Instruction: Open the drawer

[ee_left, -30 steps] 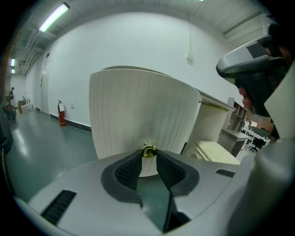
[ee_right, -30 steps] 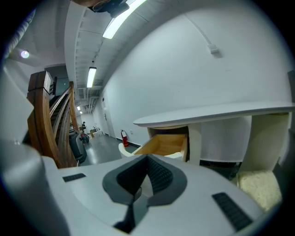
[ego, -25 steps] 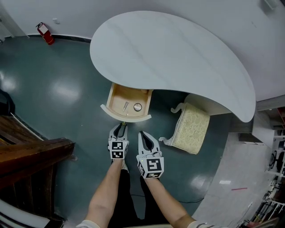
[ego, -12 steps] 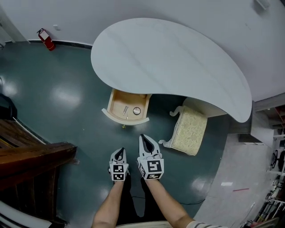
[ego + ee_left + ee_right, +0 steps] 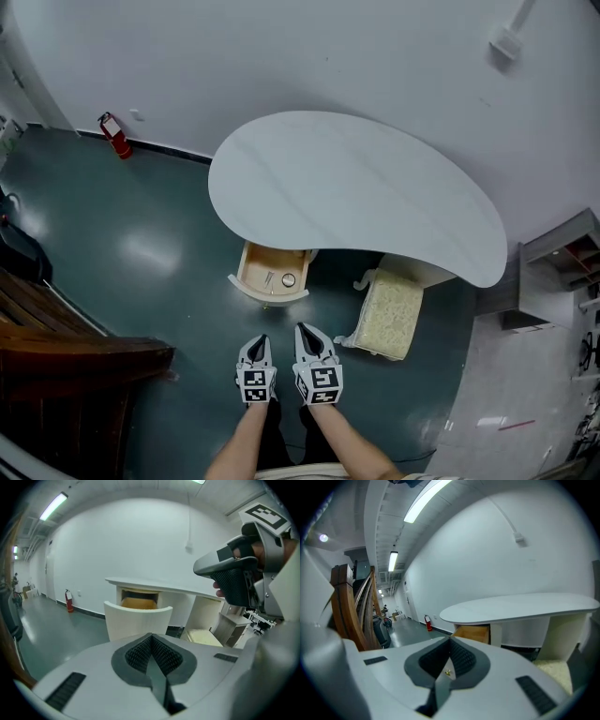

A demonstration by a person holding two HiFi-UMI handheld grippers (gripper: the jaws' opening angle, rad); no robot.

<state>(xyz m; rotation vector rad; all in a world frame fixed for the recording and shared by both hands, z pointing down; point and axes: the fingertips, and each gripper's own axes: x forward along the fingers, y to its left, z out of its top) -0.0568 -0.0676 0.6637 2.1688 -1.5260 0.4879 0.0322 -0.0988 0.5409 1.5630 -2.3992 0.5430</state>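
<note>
The wooden drawer (image 5: 272,276) stands pulled out from under the white curved desk (image 5: 356,192), with two small items lying inside. Its curved white front (image 5: 138,619) faces me in the left gripper view. My left gripper (image 5: 260,340) hangs shut and empty, well back from the drawer front. Beside it, my right gripper (image 5: 303,330) is shut too, its tips a little nearer the drawer. In the right gripper view the drawer's side (image 5: 473,632) shows beyond the shut jaws of the right gripper (image 5: 450,641). The left gripper (image 5: 151,637) holds nothing there either.
A cream cushioned stool (image 5: 389,314) stands right of the drawer under the desk edge. A red fire extinguisher (image 5: 114,134) leans at the far wall. A dark wooden structure (image 5: 75,375) fills the left foreground. Glossy grey-green floor (image 5: 159,244) lies between.
The left gripper has come off the drawer front, shut its jaws and pulled back. Both grippers have risen and now sit farther from the open drawer, which looks smaller in the head view.
</note>
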